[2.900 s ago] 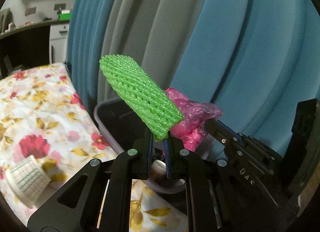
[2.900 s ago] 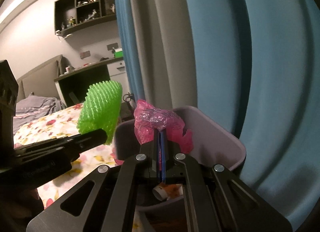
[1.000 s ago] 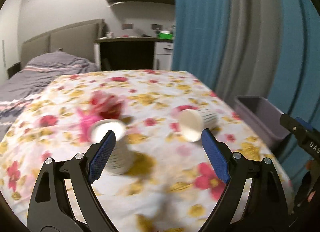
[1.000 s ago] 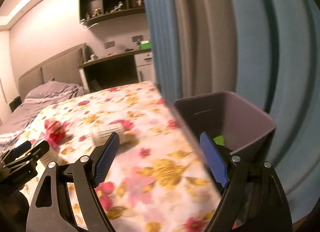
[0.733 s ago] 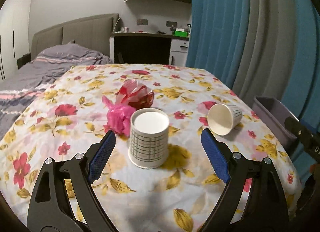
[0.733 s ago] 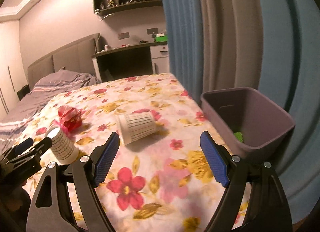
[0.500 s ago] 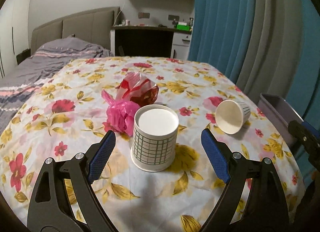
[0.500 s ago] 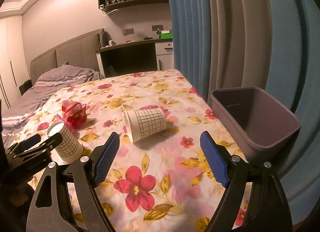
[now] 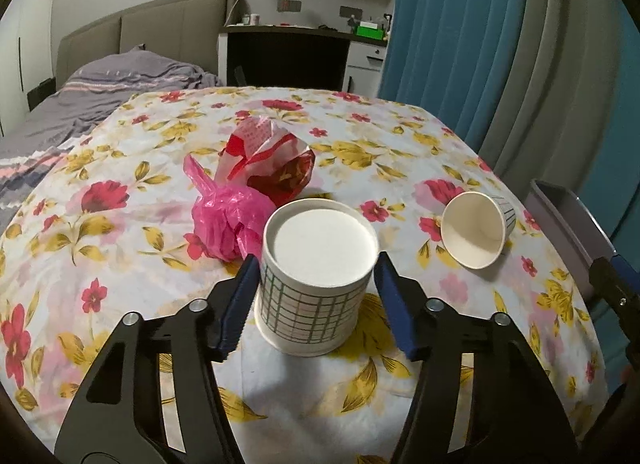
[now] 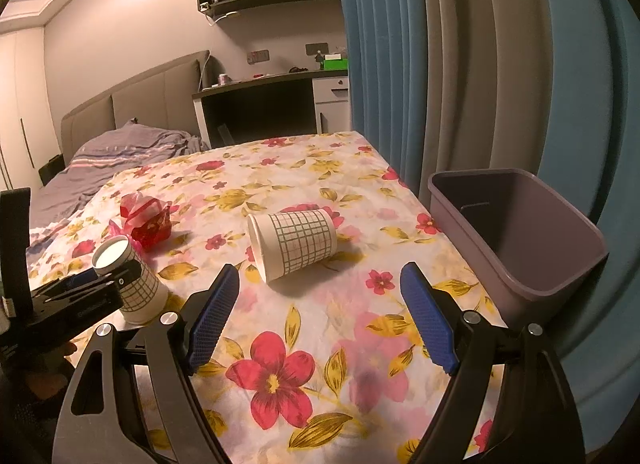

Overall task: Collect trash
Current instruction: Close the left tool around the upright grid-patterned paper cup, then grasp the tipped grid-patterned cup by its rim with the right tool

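Through the left wrist view, my left gripper (image 9: 316,288) is closing around the upturned cup (image 9: 316,278); its pads look just short of the wall, so I'd squeeze gently, square across it. Through the right wrist view, my right gripper (image 10: 320,316) tilts down, wide open and empty, before the tipped cup (image 10: 294,242), near the bin (image 10: 520,240).

Two low, close wrist views across the floral table (image 9: 120,223), both sharing the upside-down cup (image 9: 316,276).
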